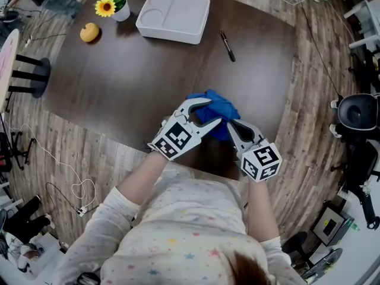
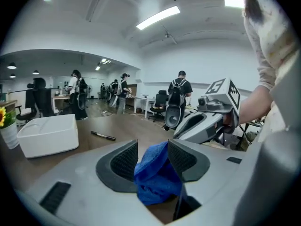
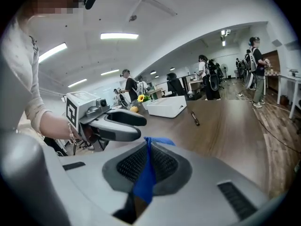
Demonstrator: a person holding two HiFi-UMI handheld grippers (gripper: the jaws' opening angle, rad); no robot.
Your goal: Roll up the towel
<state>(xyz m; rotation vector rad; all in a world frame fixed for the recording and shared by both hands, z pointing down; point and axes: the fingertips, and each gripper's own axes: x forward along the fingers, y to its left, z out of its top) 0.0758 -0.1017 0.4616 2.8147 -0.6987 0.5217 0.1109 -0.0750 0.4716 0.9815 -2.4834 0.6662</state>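
towel [image 1: 224,107] pinched by left gripper [image 2: 153,158], right gripper [image 3: 146,166]

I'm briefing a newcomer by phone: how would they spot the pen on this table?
Start at the dark table, far side, where a white tray sits. Just right of the tray lies the pen: thin, black, the only stick-shaped thing there.

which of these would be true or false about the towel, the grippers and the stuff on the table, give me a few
1. The left gripper is shut on the blue towel. True.
2. The right gripper is open and empty. False: its fingers pinch a thin fold of the blue towel.
3. The pen lies inside the white tray. False: it lies on the table, right of the white tray.
4. A sunflower pot stands left of the white tray. True.
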